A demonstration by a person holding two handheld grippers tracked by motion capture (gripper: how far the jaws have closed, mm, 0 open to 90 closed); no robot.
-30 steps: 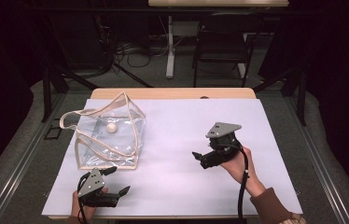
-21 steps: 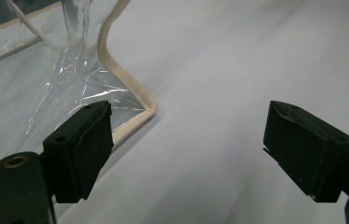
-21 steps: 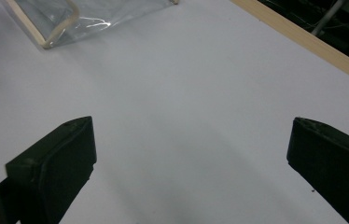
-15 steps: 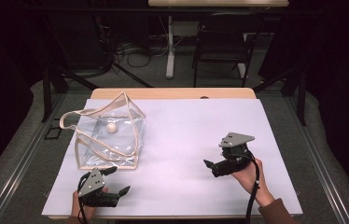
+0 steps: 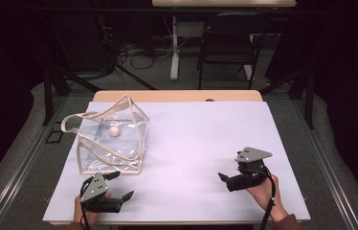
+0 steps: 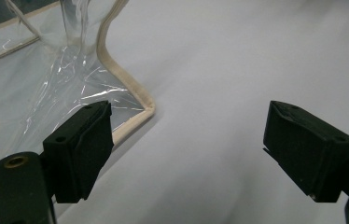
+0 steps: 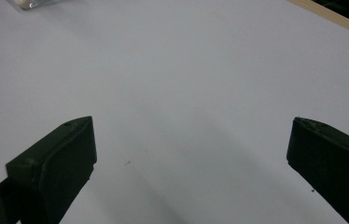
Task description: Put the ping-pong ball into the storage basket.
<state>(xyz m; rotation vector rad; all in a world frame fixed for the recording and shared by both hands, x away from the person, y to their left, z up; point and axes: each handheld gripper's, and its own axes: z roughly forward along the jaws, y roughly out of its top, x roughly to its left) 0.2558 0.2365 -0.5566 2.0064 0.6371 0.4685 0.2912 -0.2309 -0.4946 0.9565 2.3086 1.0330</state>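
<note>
Right tongs (image 5: 225, 178) spread wide, gripping nothing, have dropped back to lower right of frame; left tongs (image 5: 119, 187) also spread, empty, lower left beside bag (image 5: 110, 141) corner. Ball (image 5: 114, 131) sits inside bag, upper left. Looks finished.

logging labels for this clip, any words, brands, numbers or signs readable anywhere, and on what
None can be read.
The clear bag with its beige trim shows no print or logo, in the high view or the left gripper view.
The small pale ball inside it is unmarked as far as can be told.
The white table top is blank.
The left hand-held gripper and the right hand-held gripper carry no legible lettering.
</note>
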